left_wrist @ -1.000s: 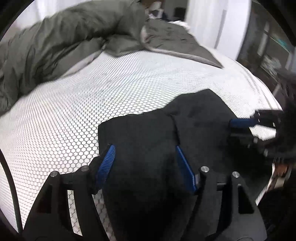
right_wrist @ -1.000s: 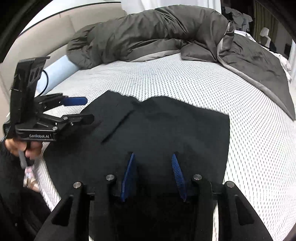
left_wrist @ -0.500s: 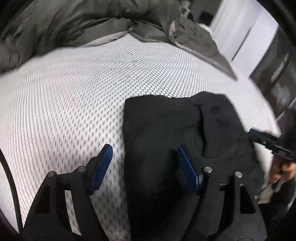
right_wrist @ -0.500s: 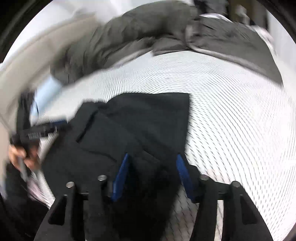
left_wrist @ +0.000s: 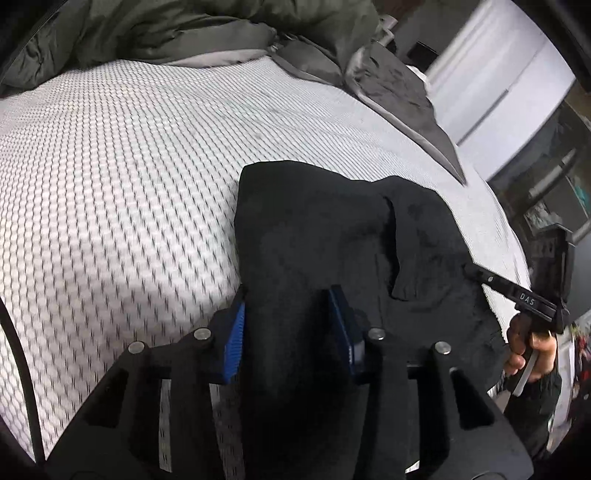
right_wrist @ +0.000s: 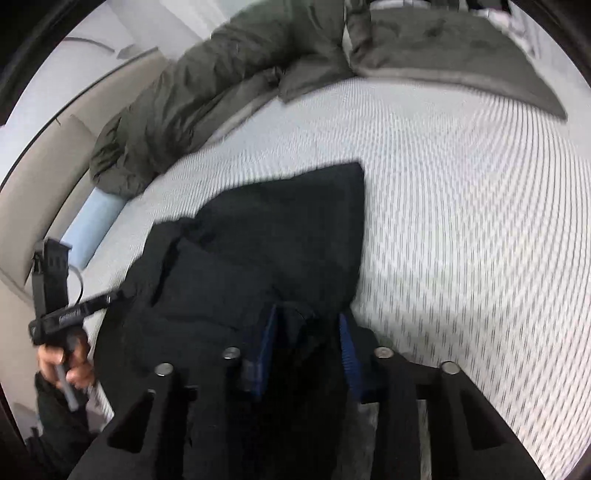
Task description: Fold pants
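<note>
Black pants (left_wrist: 332, 236) lie folded on the white mesh mattress (left_wrist: 122, 177); they also show in the right wrist view (right_wrist: 280, 243). My left gripper (left_wrist: 291, 325) has its blue pads around the near left edge of the fabric, jaws narrowed on it. My right gripper (right_wrist: 306, 343) has its pads around the near right edge, fabric bunched between them. Each gripper shows side-on in the other's view: the right gripper (left_wrist: 517, 295) at the pants' far side, the left gripper (right_wrist: 74, 314) likewise.
A rumpled olive-grey duvet (left_wrist: 221, 33) lies across the far side of the bed, also in the right wrist view (right_wrist: 229, 81). A pale blue bolster (right_wrist: 92, 225) sits by the beige headboard (right_wrist: 33, 206). Dark shelving (left_wrist: 546, 177) stands beyond the bed's right edge.
Both grippers moved from the pants' middle to its outer edges and their jaws narrowed on the fabric. The pants look narrower, with one side laid over the other.
</note>
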A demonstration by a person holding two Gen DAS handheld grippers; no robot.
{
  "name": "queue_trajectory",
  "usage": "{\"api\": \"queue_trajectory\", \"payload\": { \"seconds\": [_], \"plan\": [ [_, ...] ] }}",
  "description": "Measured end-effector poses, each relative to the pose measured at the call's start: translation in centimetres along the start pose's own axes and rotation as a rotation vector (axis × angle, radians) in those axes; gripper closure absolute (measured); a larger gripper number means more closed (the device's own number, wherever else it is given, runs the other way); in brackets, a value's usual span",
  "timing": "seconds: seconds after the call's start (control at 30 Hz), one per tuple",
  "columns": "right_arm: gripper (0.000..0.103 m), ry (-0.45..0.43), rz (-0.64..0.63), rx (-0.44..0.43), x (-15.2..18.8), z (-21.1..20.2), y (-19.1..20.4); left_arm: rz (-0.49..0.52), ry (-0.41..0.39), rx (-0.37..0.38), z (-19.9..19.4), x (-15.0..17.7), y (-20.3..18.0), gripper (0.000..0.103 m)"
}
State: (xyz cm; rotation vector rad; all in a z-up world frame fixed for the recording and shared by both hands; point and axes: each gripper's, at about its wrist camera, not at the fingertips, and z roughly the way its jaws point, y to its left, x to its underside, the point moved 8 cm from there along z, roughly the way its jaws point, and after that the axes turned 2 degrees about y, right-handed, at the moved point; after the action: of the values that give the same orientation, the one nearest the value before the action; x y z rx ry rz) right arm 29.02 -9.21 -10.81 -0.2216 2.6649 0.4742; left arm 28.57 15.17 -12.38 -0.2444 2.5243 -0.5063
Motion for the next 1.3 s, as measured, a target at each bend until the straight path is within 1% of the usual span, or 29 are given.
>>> {"api": "queue_trajectory", "payload": {
  "seconds": [0.03, 0.07, 0.1, 0.17, 0.2, 0.27, 0.33, 0.37, 0.4, 0.43, 0.5, 0.53, 0.57, 0.63, 0.67, 0.73, 0.8, 0.87, 0.9, 0.93, 0.97, 1.0, 1.03, 1.1, 1.17, 1.2, 1.23, 1.27, 1.3],
  "plan": [
    [0.074, -0.01, 0.0, 0.016, -0.5, 0.5, -0.2, 0.001, 0.003, -0.011, 0.4, -0.4, 0.0, 0.064],
    [0.073, 0.001, 0.01, 0.03, -0.5, 0.9, -0.4, 0.002, 0.002, -0.014, 0.5, -0.4, 0.1, 0.063],
    [0.071, 0.014, 0.036, 0.035, -0.4, 1.3, -0.9, 0.003, -0.005, -0.019, 0.3, -0.4, 0.1, 0.062],
    [0.063, 0.016, 0.069, 0.022, -0.3, 0.6, -1.5, 0.005, -0.022, -0.047, 0.3, -1.0, 0.3, 0.06],
    [0.058, 0.011, 0.077, 0.03, -0.1, -0.4, -1.7, 0.012, -0.029, -0.076, -0.4, -0.6, 0.5, 0.058],
    [0.057, -0.012, 0.063, 0.032, 0.5, -2.4, -1.6, 0.016, -0.043, -0.097, -1.4, 0.2, 0.8, 0.047],
    [0.057, -0.04, 0.055, 0.01, 1.7, -4.3, -1.2, 0.025, -0.058, -0.094, -3.1, 1.8, 0.6, 0.044],
    [0.057, -0.052, 0.05, -0.009, 2.6, -5.1, -0.8, 0.04, -0.057, -0.086, -3.9, 2.7, 0.4, 0.041],
    [0.057, -0.044, 0.035, -0.03, 3.6, -5.4, -0.2, 0.067, -0.055, -0.08, -4.0, 3.1, -0.2, 0.039],
    [0.057, -0.027, 0.016, -0.043, 4.0, -5.1, 0.7, 0.11, -0.048, -0.078, -3.9, 3.6, -1.0, 0.033],
    [0.057, 0.007, -0.039, -0.067, 5.0, -4.3, 2.1, 0.173, -0.032, -0.111, -3.4, 4.6, -1.9, 0.032],
    [0.057, 0.029, -0.057, -0.052, 5.4, -3.5, 2.4, 0.2, -0.025, -0.134, -2.9, 5.0, -2.2, 0.032],
    [0.059, 0.049, -0.078, -0.007, 5.9, -2.7, 2.3, 0.209, -0.024, -0.142, -2.8, 5.1, -2.4, 0.032],
    [0.072, 0.056, -0.116, 0.022, 6.4, -2.6, 2.6, 0.225, -0.023, -0.156, -2.8, 5.3, -2.4, 0.028],
    [0.075, 0.05, -0.12, 0.029, 6.3, -3.1, 2.5, 0.229, -0.024, -0.162, -2.9, 5.3, -2.4, 0.027],
    [0.075, 0.038, -0.138, 0.067, 6.5, -4.1, 1.8, 0.234, -0.032, -0.184, -3.7, 6.0, -2.2, 0.025],
    [0.075, 0.055, -0.104, 0.092, 7.3, -4.7, -0.1, 0.242, -0.055, -0.211, -4.3, 6.3, -2.5, 0.026],
    [0.075, 0.043, -0.064, 0.089, 6.9, -5.0, -0.7, 0.257, -0.101, -0.238, -5.4, 6.1, -3.6, 0.03],
    [0.075, 0.019, -0.064, 0.077, 6.7, -5.8, -0.3, 0.269, -0.142, -0.22, -6.1, 5.7, -4.9, 0.03],
    [0.073, -0.008, -0.083, 0.062, 6.5, -6.6, 0.4, 0.287, -0.188, -0.178, -6.9, 5.6, -6.4, 0.03],
    [0.072, -0.041, -0.105, 0.051, 6.3, -7.4, 1.2, 0.308, -0.207, -0.148, -7.3, 5.7, -7.5, 0.03],
    [0.067, -0.08, -0.122, 0.027, 5.7, -7.9, 2.9, 0.343, -0.208, -0.12, -7.0, 6.1, -9.3, 0.03],
    [0.059, -0.086, -0.135, 0.004, 5.5, -7.8, 4.0, 0.377, -0.193, -0.107, -6.2, 6.6, -10.6, 0.03],
    [0.056, -0.054, -0.191, -0.003, 5.8, -6.2, 6.1, 0.439, -0.152, -0.103, -4.5, 7.4, -12.4, 0.03],
    [0.056, 0.001, -0.258, 0.041, 6.7, -4.2, 7.1, 0.503, -0.107, -0.117, -2.7, 8.7, -13.7, 0.03],
    [0.056, 0.032, -0.315, 0.093, 7.5, -3.3, 7.2, 0.525, -0.082, -0.123, -1.8, 9.5, -14.0, 0.03],
    [0.056, 0.044, -0.342, 0.126, 7.9, -3.0, 7.1, 0.551, -0.048, -0.14, -0.8, 10.3, -13.9, 0.03],
    [0.055, 0.054, -0.355, 0.146, 8.1, -3.0, 6.9, 0.575, -0.047, -0.158, -0.5, 10.8, -13.9, 0.029],
    [0.051, 0.066, -0.346, 0.164, 8.3, -3.4, 6.3, 0.603, -0.06, -0.169, -0.5, 11.2, -14.1, 0.029]
  ]
}}
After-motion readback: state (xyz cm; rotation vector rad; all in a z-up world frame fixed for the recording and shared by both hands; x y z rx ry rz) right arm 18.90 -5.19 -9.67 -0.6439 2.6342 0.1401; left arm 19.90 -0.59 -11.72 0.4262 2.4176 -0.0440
